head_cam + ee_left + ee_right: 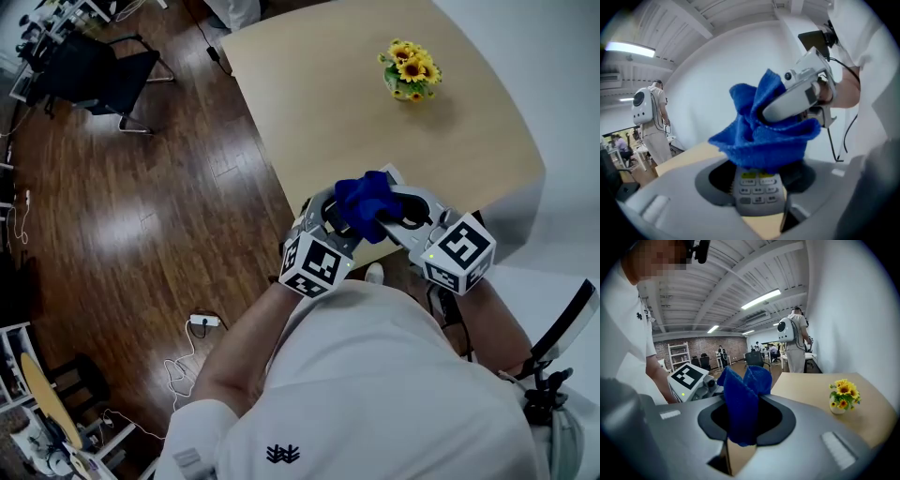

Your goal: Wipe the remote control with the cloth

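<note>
The left gripper (333, 216) is clenched on the remote control (757, 190). The remote is seated between the jaws, keypad face up, and its far end projects forward from them.

The right gripper (389, 208) is closed on the blue cloth (743, 401). The cloth is pinched between the jaws and bunches out ahead of them and above them.

The two grippers are held tip to tip in front of the person's chest, above the near edge of the table (309, 103). The right gripper is placed directly ahead of the left jaws. The cloth is laid over the far part of the remote, so that only the button rows nearest the left jaws are exposed.

A vase of sunflowers (843, 397) stands on the table, well ahead of the right gripper and to its right.
</note>
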`<state>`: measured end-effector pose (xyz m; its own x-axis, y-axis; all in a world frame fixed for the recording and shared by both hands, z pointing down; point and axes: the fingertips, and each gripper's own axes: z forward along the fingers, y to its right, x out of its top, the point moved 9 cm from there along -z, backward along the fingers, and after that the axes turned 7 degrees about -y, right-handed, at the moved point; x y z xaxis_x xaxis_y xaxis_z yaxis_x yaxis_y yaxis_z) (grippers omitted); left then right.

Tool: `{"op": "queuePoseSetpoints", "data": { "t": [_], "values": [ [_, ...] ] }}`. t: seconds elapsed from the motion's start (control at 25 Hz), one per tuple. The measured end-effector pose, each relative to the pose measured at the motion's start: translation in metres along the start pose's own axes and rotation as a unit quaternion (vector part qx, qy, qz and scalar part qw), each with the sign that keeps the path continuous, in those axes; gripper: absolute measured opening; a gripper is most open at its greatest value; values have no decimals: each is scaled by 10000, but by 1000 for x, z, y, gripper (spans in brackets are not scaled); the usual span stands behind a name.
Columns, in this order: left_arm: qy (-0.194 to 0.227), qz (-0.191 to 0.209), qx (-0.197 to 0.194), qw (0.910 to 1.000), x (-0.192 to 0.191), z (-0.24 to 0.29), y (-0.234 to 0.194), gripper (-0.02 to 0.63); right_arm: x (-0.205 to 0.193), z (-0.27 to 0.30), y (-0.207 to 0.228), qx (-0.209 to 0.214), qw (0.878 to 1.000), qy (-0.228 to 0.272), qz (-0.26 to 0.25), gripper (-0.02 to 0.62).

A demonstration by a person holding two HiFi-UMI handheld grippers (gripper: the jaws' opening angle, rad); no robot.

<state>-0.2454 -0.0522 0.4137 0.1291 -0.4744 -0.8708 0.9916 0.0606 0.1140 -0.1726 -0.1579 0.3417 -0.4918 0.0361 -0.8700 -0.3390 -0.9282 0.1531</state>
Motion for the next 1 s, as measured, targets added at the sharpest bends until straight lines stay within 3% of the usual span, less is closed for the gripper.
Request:
{"op": "queuePoseSetpoints", "data": {
  "t": [0.36,0.52,0.64,1.0],
  "values": [
    [-25,-90,127,9999,-12,-17,11,273,-12,-36,38,-948,9953,-64,177,89],
    [-17,-135,136,9998,-15,-12,12,273,-12,-46,47,-1112,9936,-15,202,89],
    [-12,-204,107,9997,-18,-11,9,273,-1,-39,28,-831,9965,62,108,89],
    [67,-132,10,9999,-11,-5,14,273,9,-3,-48,630,9974,204,-294,89]
  ]
}}
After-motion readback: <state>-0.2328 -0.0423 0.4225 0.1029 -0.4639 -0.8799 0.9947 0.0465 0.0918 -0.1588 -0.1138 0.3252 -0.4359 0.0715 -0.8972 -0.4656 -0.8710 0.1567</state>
